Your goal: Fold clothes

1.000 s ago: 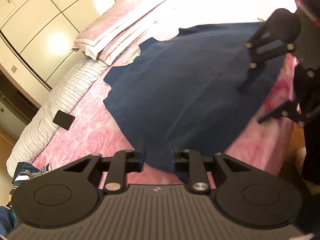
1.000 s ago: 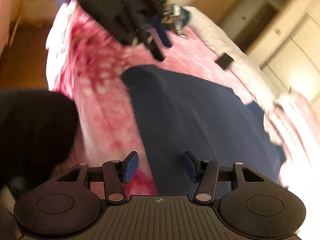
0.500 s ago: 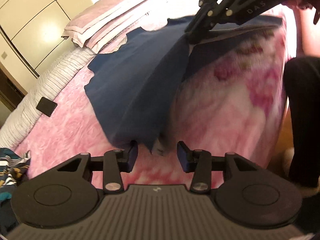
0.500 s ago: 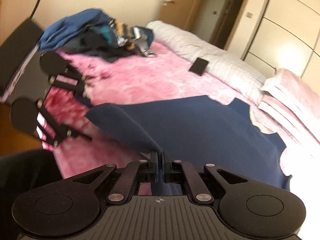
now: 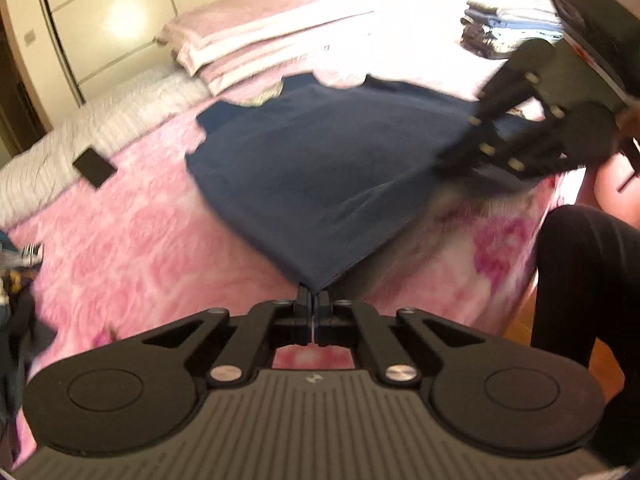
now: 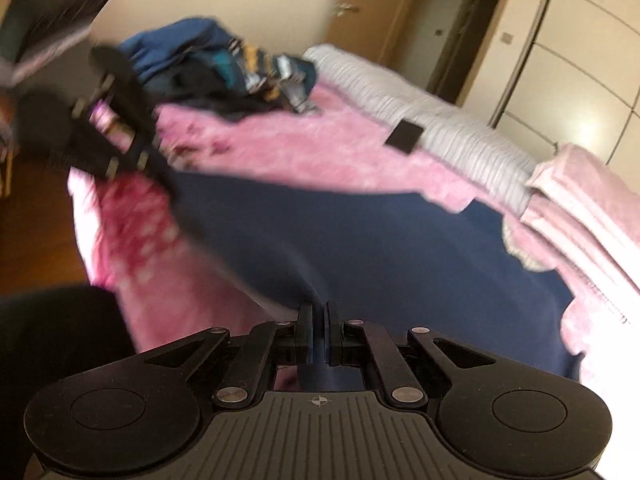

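Observation:
A navy blue garment (image 5: 320,168) lies spread on the pink bed cover (image 5: 132,240); it also shows in the right wrist view (image 6: 380,248). My left gripper (image 5: 313,300) is shut on its near hem corner, and the cloth rises to the jaws. My right gripper (image 6: 318,320) is shut on the other hem corner. The right gripper shows at the right in the left wrist view (image 5: 472,156); the left gripper shows at the left in the right wrist view (image 6: 160,168). The hem is stretched between them.
A pile of unfolded clothes (image 6: 224,68) sits at the bed's far end. A stack of folded clothes (image 5: 504,28) lies near the pillows (image 5: 256,40). A black phone (image 5: 94,166) lies on the white striped duvet. The person's dark leg (image 5: 584,288) stands beside the bed edge.
My left gripper has closed on the garment's hem corner. Both grippers now hold the hem raised and taut; the right gripper has swung further right.

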{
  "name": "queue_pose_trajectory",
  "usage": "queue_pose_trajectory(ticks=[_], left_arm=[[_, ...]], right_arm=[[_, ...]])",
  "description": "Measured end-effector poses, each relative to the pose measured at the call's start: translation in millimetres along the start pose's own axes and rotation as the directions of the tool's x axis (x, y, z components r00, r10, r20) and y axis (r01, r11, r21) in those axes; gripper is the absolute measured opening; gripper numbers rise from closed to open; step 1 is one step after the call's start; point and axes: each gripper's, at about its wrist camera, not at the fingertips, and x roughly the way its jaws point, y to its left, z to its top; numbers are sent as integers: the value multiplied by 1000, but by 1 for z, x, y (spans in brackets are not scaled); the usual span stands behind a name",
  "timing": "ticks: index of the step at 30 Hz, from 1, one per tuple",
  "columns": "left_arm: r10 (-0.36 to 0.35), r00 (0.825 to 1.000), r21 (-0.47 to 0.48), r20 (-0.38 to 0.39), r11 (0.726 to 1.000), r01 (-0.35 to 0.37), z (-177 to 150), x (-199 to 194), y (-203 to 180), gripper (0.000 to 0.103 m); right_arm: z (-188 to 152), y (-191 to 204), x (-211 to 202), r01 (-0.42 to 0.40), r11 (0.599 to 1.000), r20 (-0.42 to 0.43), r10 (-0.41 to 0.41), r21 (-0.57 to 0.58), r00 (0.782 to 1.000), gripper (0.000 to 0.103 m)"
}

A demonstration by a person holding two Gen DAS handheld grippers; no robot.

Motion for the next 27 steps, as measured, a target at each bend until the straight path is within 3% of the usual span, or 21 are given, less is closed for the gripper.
queue_pose_trajectory(ticks=[2, 8, 14, 15, 17, 18, 21, 24, 27], left_arm=[[11, 1000, 10, -28, 1000, -11, -8, 1, -1, 0], [45, 994, 46, -100, 998, -41, -30, 7, -4, 0], [61, 989, 58, -132, 997, -54, -37, 19, -10, 5], [61, 989, 56, -135, 997, -54, -37, 20, -11, 7], [60, 988, 54, -140, 997, -53, -37, 20, -11, 11], [64, 988, 59, -139, 997, -56, -36, 19, -12, 17], [108, 985, 137, -135, 986, -90, -36, 14, -18, 22], [138, 982, 196, -131, 974, -111, -34, 9, -22, 24], [155, 981, 205, -120, 970, -129, -32, 3, -18, 28]], right_arm=[[-17, 12, -2, -7, 1000, -25, 7, 1, 1000, 1], [-80, 29, -40, 122, 988, -67, -116, 90, 991, 2], [-138, 12, -97, 365, 905, -165, -334, 219, 928, 6], [-146, 6, -104, 388, 887, -184, -350, 250, 918, 11], [-158, -6, -116, 429, 853, -218, -377, 297, 900, 51], [-158, -8, -118, 437, 855, -218, -387, 278, 896, 55], [-159, -12, -123, 457, 864, -222, -413, 211, 883, 55], [-159, -8, -112, 454, 890, -242, -433, 36, 868, 55], [-162, -6, -104, 453, 888, -265, -458, -83, 848, 55]])
